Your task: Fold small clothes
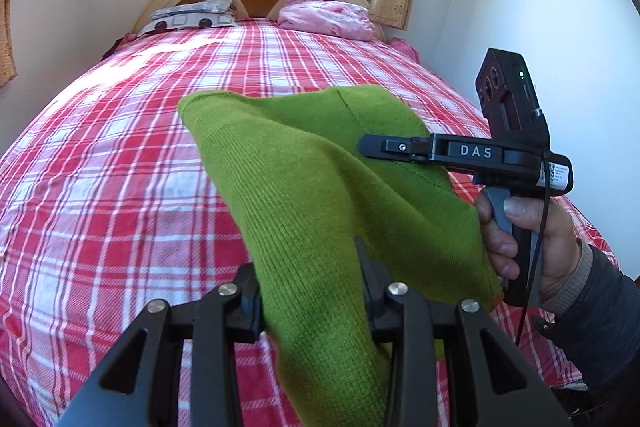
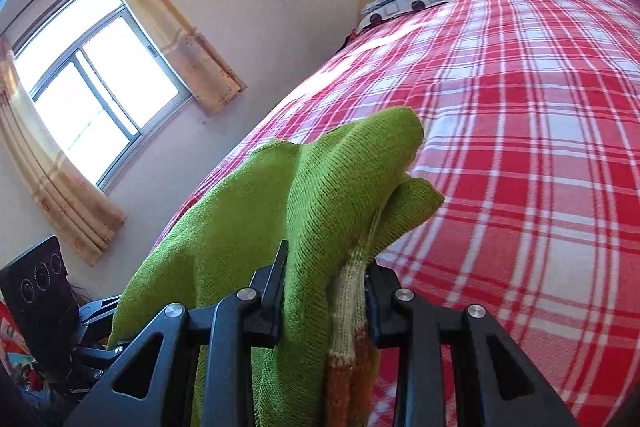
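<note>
Gripping the green sweater [image 1: 320,187] above the plaid bed [image 1: 120,147], both grippers [image 1: 310,291] [image 2: 324,291] are clamping it; only left view is showing "DAS" at three o'clock.

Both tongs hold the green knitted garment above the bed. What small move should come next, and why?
Probably lower it onto the plaid bedspread and spread it flat. The green garment hangs bunched between the left tongs and the right tongs, off the bed, so no fold can be made yet.
</note>
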Tool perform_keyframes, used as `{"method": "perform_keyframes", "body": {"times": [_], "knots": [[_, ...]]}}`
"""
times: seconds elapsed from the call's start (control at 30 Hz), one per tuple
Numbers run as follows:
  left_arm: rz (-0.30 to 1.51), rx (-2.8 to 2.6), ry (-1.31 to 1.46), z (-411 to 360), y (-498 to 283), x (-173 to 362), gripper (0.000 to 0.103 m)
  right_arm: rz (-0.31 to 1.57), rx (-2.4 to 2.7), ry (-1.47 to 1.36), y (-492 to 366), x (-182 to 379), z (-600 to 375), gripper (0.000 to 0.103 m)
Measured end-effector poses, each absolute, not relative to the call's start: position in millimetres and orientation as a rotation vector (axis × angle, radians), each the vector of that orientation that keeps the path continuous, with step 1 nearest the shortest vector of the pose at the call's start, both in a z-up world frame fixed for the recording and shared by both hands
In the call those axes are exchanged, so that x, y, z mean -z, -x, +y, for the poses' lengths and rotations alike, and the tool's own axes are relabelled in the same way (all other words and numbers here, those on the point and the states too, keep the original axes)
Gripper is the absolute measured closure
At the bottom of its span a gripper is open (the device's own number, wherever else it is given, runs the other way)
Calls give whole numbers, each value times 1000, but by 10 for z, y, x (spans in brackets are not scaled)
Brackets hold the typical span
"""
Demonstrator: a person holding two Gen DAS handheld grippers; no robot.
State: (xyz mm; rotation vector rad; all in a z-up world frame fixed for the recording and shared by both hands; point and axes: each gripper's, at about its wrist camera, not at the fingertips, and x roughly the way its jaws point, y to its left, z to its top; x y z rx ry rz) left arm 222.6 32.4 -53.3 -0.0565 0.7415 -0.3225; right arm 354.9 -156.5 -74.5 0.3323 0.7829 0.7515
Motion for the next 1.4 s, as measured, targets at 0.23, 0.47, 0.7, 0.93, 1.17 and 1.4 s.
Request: {"method": "perform_keyframes", "body": {"times": [0.23, 0.47, 0.7, 0.93, 1.17, 1.4], "knots": [[735, 272, 56, 618, -2022, 518, 66, 784, -812, -306, -3466, 717, -1158, 71], [731, 222, 64, 875, -1879, 522, 66, 799, -855, -299, -3435, 727, -780, 71], [723, 170, 76, 1091, -1769, 536, 67, 816, -899, -293, -3442, 740, -394, 71], [732, 130, 95, 1320, -1702, 600, 67, 858, -931, -278, -3509, 836, -57, 71], [740, 105, 115, 1487, -1604, 669, 67, 882, -965, -264, -3489, 906, 196, 71], [742, 66, 123, 1583, -1474, 828, 66, 914, -982, -233, -3439, 999, 447, 71]]}}
